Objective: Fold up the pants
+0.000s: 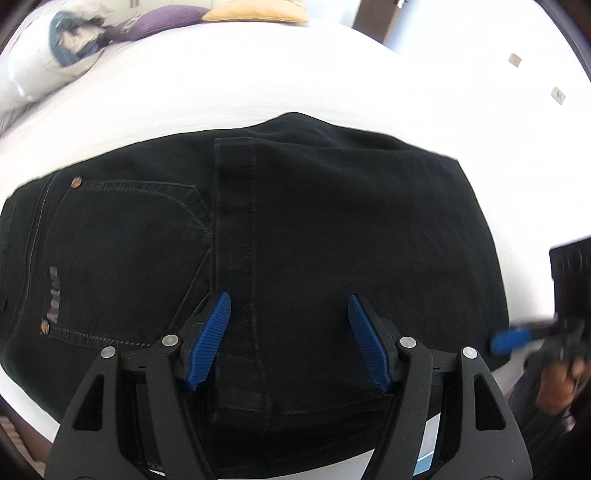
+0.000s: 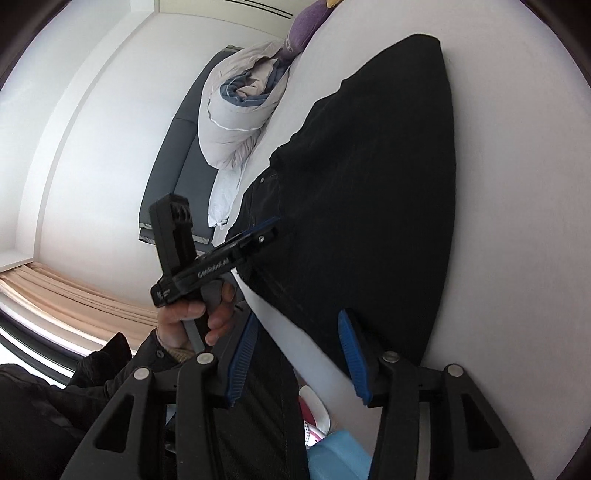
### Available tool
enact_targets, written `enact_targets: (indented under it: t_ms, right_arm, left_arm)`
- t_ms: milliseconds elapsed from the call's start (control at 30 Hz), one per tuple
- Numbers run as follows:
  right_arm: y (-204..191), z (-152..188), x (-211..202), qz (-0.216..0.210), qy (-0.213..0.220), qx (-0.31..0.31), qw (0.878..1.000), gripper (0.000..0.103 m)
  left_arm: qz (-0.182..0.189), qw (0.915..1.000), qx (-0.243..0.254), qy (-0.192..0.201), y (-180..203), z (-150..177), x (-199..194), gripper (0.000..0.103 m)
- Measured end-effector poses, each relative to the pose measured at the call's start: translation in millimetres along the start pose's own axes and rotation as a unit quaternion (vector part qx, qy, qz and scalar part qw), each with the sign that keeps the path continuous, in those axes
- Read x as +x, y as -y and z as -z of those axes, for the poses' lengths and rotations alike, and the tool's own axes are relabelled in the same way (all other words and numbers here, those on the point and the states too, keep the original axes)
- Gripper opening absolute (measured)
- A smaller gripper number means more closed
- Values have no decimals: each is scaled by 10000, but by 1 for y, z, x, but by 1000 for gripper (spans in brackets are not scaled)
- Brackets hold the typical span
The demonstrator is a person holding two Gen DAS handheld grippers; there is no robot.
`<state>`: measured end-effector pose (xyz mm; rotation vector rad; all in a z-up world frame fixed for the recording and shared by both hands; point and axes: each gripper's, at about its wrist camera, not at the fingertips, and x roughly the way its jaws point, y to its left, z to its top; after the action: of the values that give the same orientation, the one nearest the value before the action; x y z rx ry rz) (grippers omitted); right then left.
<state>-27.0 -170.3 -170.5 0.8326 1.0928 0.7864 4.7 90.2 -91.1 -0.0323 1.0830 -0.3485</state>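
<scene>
Left tool, right tool: black frames, ribbed blue pads, silver rivets; dark sleeve, bare skin.

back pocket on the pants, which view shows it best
The left wrist view: the back pocket faces the camera, stitching and rivets clear, on the black pants. The right wrist view shows only a dark sliver of that area.

A white bed sheet covers the mattress, and a rolled grey-white duvet with blue lining lies at its far end, beside a purple cushion and a yellow cushion. A dark grey upholstered headboard stands against the white wall behind the duvet. Peach-coloured curtains hang at the left of the right wrist view, and something light blue with a pink-and-white item sits near the bed's near edge.
</scene>
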Motion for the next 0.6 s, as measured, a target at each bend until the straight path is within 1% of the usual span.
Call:
enact_targets:
  t_ms: [33, 67, 100, 133, 167, 233, 267, 300, 333, 367, 400, 467, 500, 533, 600]
  right_arm:
    - [0, 7, 0, -48, -76, 91, 9999, 50]
    - [-1, 13, 3, -52, -241, 163, 9996, 50]
    - [-5, 18, 5, 56, -396, 132, 9991, 50]
    - [-11, 23, 7, 276, -523, -15, 9982, 50]
    - [-18, 25, 7, 368, -551, -140, 9977, 51]
    - [-30, 24, -1, 163, -404, -215, 9988, 52]
    - [-35, 21, -5, 83, -273, -246, 9993, 52]
    - [-39, 14, -10, -2, -113, -262, 9996, 54]
    - [-40, 7, -12, -81, -5, -243, 9997, 57]
    - [-41, -3, -14, -147, 120, -198, 9996, 58]
    - [-41, -12, -15, -192, 202, -164, 9995, 58]
    - [-43, -31, -14, -297, 363, -108, 9988, 58]
    - [-44, -41, -9, -380, 422, -87, 9984, 58]
    - [-45, -50, -4, -455, 473, -60, 9978, 58]
    - [-42, -63, 8, -606, 540, 59, 9967, 58]
  left_arm:
    - [15, 9999, -125, 33, -10, -1, -3, 65]
    - [3, 9994, -329, 66, -17, 0, -1, 65]
    - [118, 9981, -588, 118, -27, 1, -7, 65]
    - [207, 9962, -819, 219, -37, 3, -15, 65]
    - [246, 9926, -1114, 411, -49, 6, -26, 65]
    - [347, 9802, -1744, 867, -78, 17, -54, 65]
    - [408, 9670, -2216, 1186, -100, 27, -72, 70]
    - [430, 9553, -2569, 1396, -117, 35, -84, 75]
    - [440, 9416, -2924, 1612, -135, 45, -96, 87]
    - [428, 9191, -3418, 1914, -159, 60, -110, 93]
    - [406, 9040, -3723, 2063, -175, 69, -118, 95]
    - [406, 8791, -4214, 2191, -207, 88, -127, 96]
    - [399, 8720, -4346, 2217, -217, 94, -130, 96]
    - [395, 8632, -4489, 2274, -229, 101, -133, 96]
    - [440, 8539, -4654, 2289, -244, 107, -130, 96]
